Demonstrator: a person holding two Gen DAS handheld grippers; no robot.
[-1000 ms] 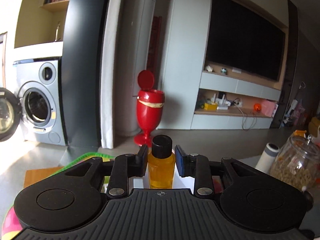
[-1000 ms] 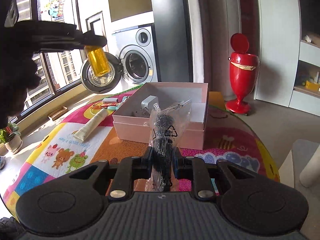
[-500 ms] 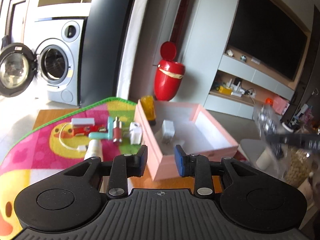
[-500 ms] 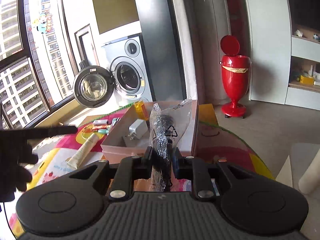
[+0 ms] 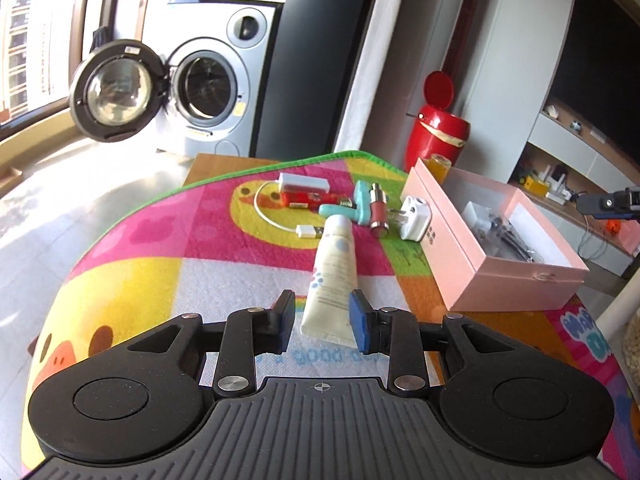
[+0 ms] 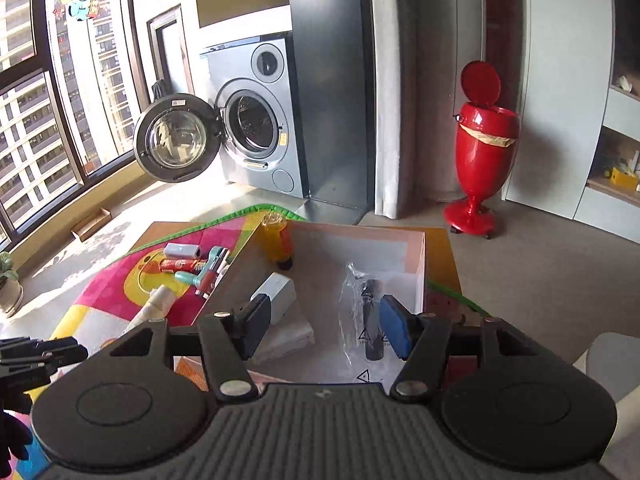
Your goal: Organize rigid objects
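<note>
- the left gripper (image 5: 323, 322) hangs low over the colourful play mat (image 5: 200, 248), its jaws set fairly narrow on either side of the flat crimped end of a white cream tube (image 5: 332, 276). whether the pads actually press on that tube cannot be told.
- the tube lies flat on the mat, cap end pointing toward 12 o'clock in the left wrist view.
- just past the cap sits a cluster: a white usb cable with adapter (image 5: 298, 200), a red item (image 5: 308, 200), a teal tool (image 5: 360, 208), a pink-and-silver cylinder (image 5: 378, 210) and a white wall plug (image 5: 416, 218), the plug touching the side of the pink box (image 5: 516, 292).
- the pink box stands open at about 2 o'clock from the left gripper.
- the right gripper (image 6: 324, 330) is above the box; its jaws are opening, well apart, and nothing is pressed between the pads.
- a black object in a clear plastic bag (image 6: 370, 320) lies on the box floor, close to the blue right pad.
- also in the box: a white charger block (image 6: 278, 296) at 11 o'clock from the bag, and an amber bottle (image 6: 276, 242) leaning in the far left corner, cap downward.
- beyond the table, a washing machine (image 6: 256, 128) with its door open at 11 o'clock, and a red bin (image 6: 482, 148) with raised lid at 1 o'clock.
</note>
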